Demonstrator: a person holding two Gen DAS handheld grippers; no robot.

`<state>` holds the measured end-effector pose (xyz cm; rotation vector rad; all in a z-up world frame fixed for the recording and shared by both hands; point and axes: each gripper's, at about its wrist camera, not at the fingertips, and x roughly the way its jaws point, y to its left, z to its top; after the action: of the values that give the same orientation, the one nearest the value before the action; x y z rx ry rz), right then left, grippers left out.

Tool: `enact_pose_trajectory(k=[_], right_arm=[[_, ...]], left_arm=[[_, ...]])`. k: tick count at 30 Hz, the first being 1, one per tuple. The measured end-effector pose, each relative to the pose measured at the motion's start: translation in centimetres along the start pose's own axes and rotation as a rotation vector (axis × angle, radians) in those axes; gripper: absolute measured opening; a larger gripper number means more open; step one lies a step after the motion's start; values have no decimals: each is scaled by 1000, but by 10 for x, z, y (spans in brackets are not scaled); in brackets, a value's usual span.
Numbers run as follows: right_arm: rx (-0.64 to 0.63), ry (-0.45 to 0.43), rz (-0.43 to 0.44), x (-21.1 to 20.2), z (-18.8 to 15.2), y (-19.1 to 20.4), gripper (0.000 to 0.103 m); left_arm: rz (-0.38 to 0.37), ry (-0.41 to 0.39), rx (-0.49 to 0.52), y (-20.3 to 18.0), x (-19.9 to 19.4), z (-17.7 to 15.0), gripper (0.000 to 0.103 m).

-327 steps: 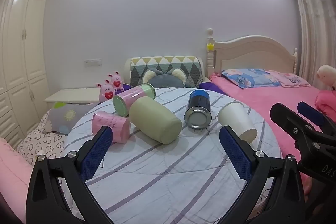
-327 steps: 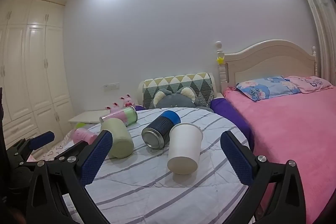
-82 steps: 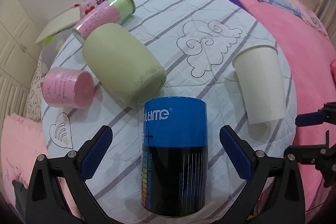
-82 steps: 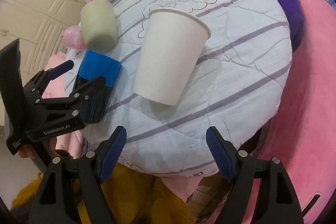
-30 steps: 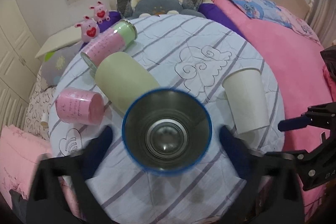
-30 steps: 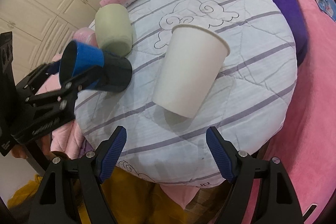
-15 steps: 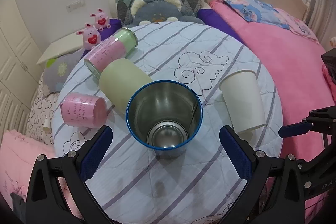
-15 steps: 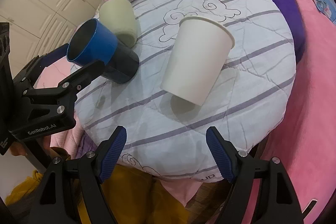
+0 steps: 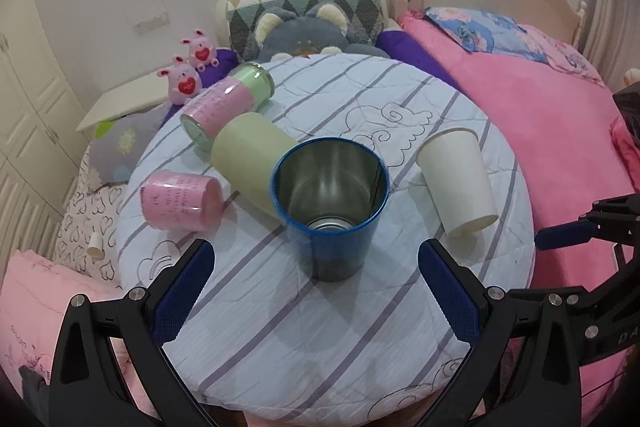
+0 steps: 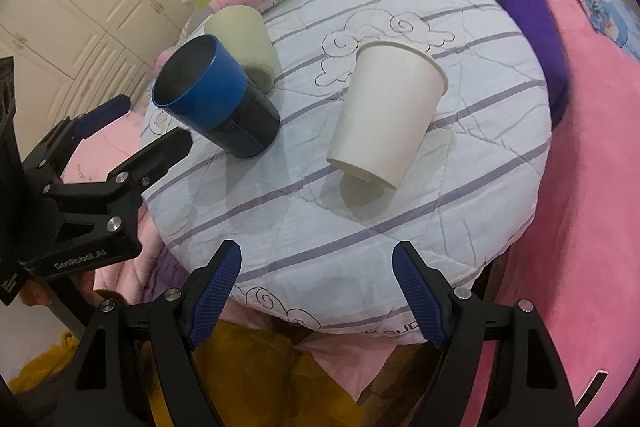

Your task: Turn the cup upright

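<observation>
The blue metal cup (image 9: 330, 207) stands upright, mouth up, on the round quilted table (image 9: 280, 339); it also shows in the right wrist view (image 10: 216, 103). My left gripper (image 9: 316, 291) is open and empty, just short of the cup, its fingers apart from it. A white paper cup (image 9: 456, 179) lies on its side to the right, also seen in the right wrist view (image 10: 386, 115). My right gripper (image 10: 316, 291) is open and empty at the table's near edge, below the paper cup.
A pale green cup (image 9: 248, 159), a pink cup (image 9: 180, 201) and a pink-and-green jar (image 9: 226, 105) lie on their sides at the table's left. A pink bed (image 9: 540, 99) is on the right; plush toys and a cushion sit behind the table.
The left gripper turned the blue cup mouth-up, set it on the table, let go and drew back. The right gripper barely moved.
</observation>
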<state>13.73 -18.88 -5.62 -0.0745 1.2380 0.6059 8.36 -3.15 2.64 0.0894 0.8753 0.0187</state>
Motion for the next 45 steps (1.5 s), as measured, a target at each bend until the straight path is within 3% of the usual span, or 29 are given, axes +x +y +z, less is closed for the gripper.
enact_pose_trajectory(k=[6,18,28,33,40,45], right_arm=[[0,-61,-35,0,-11,14,79],[-40,-339,-184,-4,-38,43,79],[-66,-538,-190,2,-55,41,79],[-88,-583,-169,9,-57,41,79],[-123,-637,-176,18,-58,48,80],[-131,-636,-157,24,-55,52,80]], left_arm=[[-10,-52,-15,10,-10,-17,103],[-26,-180,-56,25,-22,-47,103],[-11,-282,-40,20,-22,-60,103],[34,-346,-51,19,-19,-64,103],[13,-401,-46,19,-9,-71,103],[-1,-423,-100,26,-1,-73,103]])
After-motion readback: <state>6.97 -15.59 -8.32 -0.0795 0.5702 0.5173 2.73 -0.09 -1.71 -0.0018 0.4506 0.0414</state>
